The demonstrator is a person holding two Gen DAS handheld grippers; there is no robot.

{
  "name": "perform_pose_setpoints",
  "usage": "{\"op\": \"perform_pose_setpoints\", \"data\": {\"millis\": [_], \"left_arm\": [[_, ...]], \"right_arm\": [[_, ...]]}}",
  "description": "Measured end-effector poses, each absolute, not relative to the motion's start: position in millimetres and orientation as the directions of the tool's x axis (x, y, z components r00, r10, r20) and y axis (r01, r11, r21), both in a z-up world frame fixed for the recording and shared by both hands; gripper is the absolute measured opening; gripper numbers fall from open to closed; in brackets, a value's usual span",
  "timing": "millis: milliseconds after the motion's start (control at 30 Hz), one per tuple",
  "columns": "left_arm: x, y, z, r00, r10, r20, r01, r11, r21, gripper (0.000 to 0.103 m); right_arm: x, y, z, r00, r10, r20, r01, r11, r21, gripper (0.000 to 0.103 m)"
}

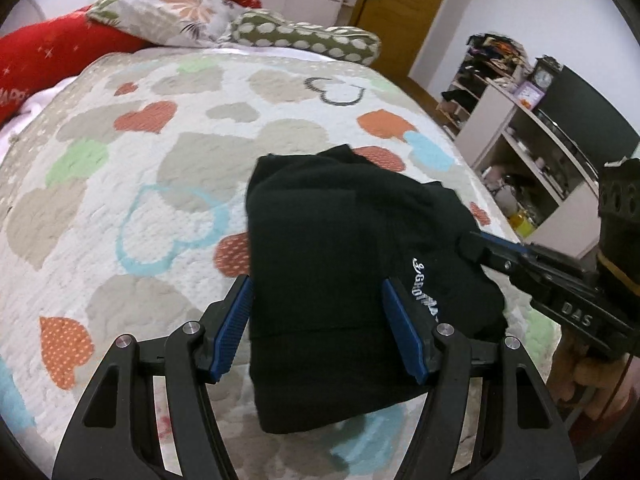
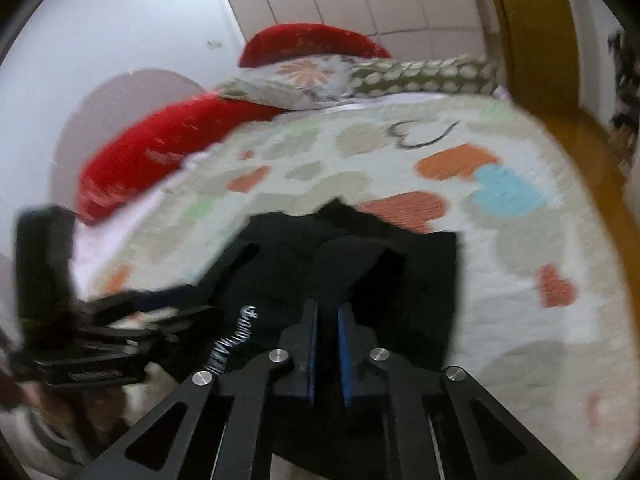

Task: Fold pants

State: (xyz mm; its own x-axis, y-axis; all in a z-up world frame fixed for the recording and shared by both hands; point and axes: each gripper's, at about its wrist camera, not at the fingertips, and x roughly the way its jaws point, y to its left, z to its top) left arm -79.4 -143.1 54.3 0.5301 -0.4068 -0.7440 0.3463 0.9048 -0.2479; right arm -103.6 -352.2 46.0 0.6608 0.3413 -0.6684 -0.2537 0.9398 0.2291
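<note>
The black pants (image 1: 332, 280) lie folded into a compact bundle on the heart-patterned bedspread (image 1: 132, 184), with white lettering (image 1: 424, 292) on their right side. My left gripper (image 1: 316, 300) is open, its blue pads (image 1: 234, 324) straddling the bundle's near part. My right gripper (image 1: 470, 246) comes in from the right and pinches the bundle's right edge. In the blurred right wrist view the right gripper (image 2: 326, 312) is nearly shut on a raised fold of the pants (image 2: 344, 256). The left gripper (image 2: 160, 304) shows at the left there.
Red cushions (image 1: 52, 56) and patterned pillows (image 1: 240, 24) lie at the head of the bed. Open shelves (image 1: 532, 152) with clutter and a dark screen (image 1: 588, 120) stand to the right of the bed. A wooden door (image 1: 404, 8) is behind.
</note>
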Motion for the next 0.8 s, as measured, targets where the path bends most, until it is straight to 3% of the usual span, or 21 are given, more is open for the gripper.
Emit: {"op": "perform_pose_setpoints", "data": {"millis": [100, 200, 233, 267, 300, 333, 633, 700, 767, 800], "left_arm": [[-78.4, -150.0, 45.3, 0.531, -0.382, -0.757, 0.341, 0.914, -0.222, 0.072], [-76.3, -146.1, 43.8, 0.514, -0.395, -0.761, 0.339, 0.909, -0.243, 0.072], [-75.4, -144.8, 44.8, 0.511, -0.400, -0.761, 0.340, 0.907, -0.249, 0.072], [-74.2, -142.4, 45.9, 0.506, -0.407, -0.760, 0.339, 0.905, -0.258, 0.072], [-73.1, -140.7, 46.4, 0.508, -0.407, -0.759, 0.333, 0.906, -0.262, 0.072], [-71.9, -139.8, 46.3, 0.512, -0.403, -0.759, 0.325, 0.908, -0.263, 0.072], [-69.9, -139.0, 36.6, 0.500, -0.414, -0.761, 0.320, 0.905, -0.281, 0.072], [-68.4, -138.8, 34.3, 0.497, -0.415, -0.762, 0.316, 0.904, -0.287, 0.073], [-68.3, -138.4, 32.4, 0.498, -0.419, -0.759, 0.308, 0.904, -0.297, 0.073], [-68.4, -138.4, 32.4, 0.498, -0.419, -0.759, 0.305, 0.904, -0.298, 0.073]], "right_arm": [[-98.2, -368.7, 28.7, 0.624, 0.334, -0.706, -0.201, 0.942, 0.268, 0.004], [-104.0, -396.0, 28.8, 0.655, 0.422, -0.627, -0.169, 0.890, 0.423, 0.010], [-106.0, -400.5, 31.9, 0.666, 0.440, -0.603, -0.172, 0.876, 0.450, 0.029], [-106.0, -403.1, 34.4, 0.667, 0.464, -0.583, -0.181, 0.860, 0.477, 0.061], [-104.6, -404.1, 35.7, 0.661, 0.489, -0.569, -0.190, 0.843, 0.504, 0.074], [-101.9, -403.8, 35.9, 0.656, 0.515, -0.552, -0.198, 0.823, 0.532, 0.080], [-64.5, -377.9, 9.8, 0.582, 0.537, -0.611, -0.208, 0.825, 0.526, 0.080], [-59.8, -375.9, 3.0, 0.595, 0.535, -0.600, -0.200, 0.821, 0.534, 0.074], [-58.8, -372.7, 2.0, 0.601, 0.548, -0.581, -0.200, 0.808, 0.555, 0.036], [-61.1, -365.2, 5.7, 0.601, 0.559, -0.571, -0.231, 0.806, 0.545, 0.027]]}}
